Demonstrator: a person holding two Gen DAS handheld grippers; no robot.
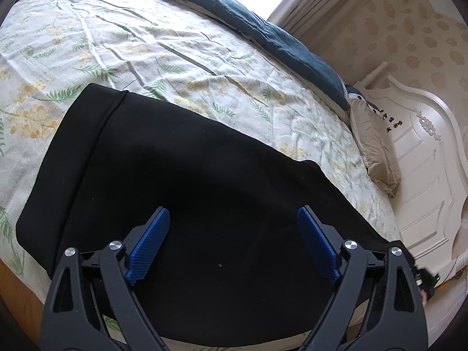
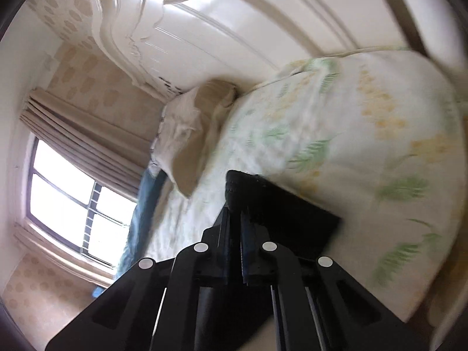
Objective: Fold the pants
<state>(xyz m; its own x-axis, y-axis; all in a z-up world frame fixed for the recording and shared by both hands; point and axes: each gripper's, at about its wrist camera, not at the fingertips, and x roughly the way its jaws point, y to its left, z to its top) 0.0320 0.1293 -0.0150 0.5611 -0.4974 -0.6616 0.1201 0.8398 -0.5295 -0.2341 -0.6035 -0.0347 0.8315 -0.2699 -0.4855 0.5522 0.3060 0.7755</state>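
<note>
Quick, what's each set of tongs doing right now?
Left tongs: open, above the black pants, holding nothing.
Right tongs: closed on a pants edge.

Floral bedsheet; teal blanket; beige pillow; white headboard.

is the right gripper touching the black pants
Touching: the right wrist view shows the right gripper shut on an edge of the black pants.

Floral-sheeted bed, white headboard, bright curtained window
</note>
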